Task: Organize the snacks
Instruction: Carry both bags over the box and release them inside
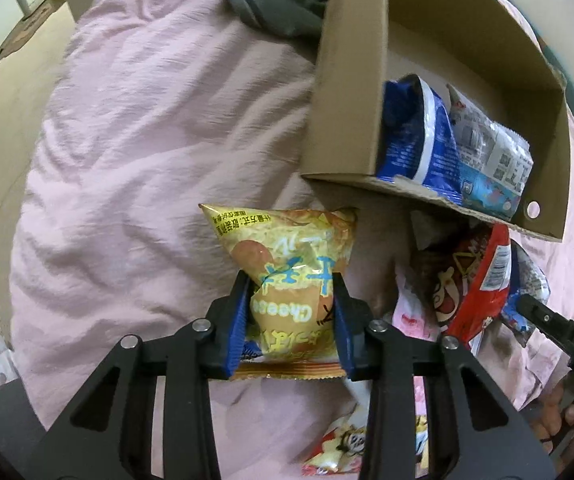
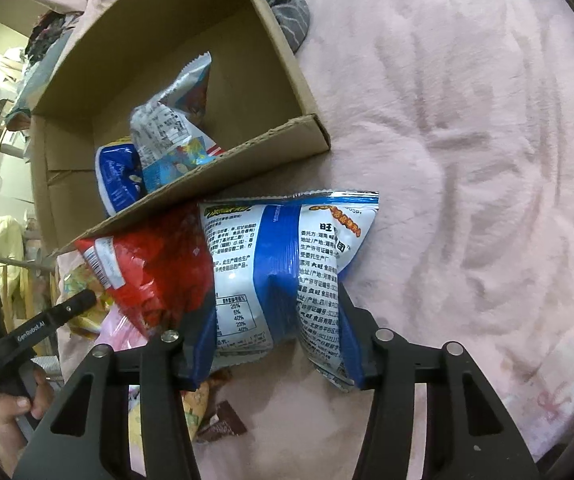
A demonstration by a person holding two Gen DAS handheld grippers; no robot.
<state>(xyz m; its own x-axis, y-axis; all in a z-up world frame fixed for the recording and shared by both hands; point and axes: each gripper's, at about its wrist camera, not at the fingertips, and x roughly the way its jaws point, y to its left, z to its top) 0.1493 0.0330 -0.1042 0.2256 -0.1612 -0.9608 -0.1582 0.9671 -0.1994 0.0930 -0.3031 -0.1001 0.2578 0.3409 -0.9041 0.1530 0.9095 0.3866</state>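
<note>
My left gripper (image 1: 292,286) is shut on a yellow cheese snack bag (image 1: 287,256), its blue pads pinching the bag's crumpled middle above the pink bedding. My right gripper (image 2: 277,312) is shut on a blue and white snack bag (image 2: 283,256), creased between the pads. A cardboard box (image 1: 351,80) (image 2: 299,80) lies ahead of both grippers, with a blue bag (image 1: 419,136) (image 2: 117,176) and a silver-blue bag (image 1: 491,152) (image 2: 175,128) inside. A red bag (image 1: 471,280) (image 2: 155,264) lies against the box's near wall, between the two grippers.
Pink bedding (image 1: 147,140) (image 2: 467,140) spreads wide beside the box. A grey garment (image 1: 283,0) (image 2: 291,12) lies beyond it. More small packets (image 1: 339,448) (image 2: 223,424) lie under the grippers. A person's hand (image 2: 11,408) holds the other gripper's handle (image 2: 39,328).
</note>
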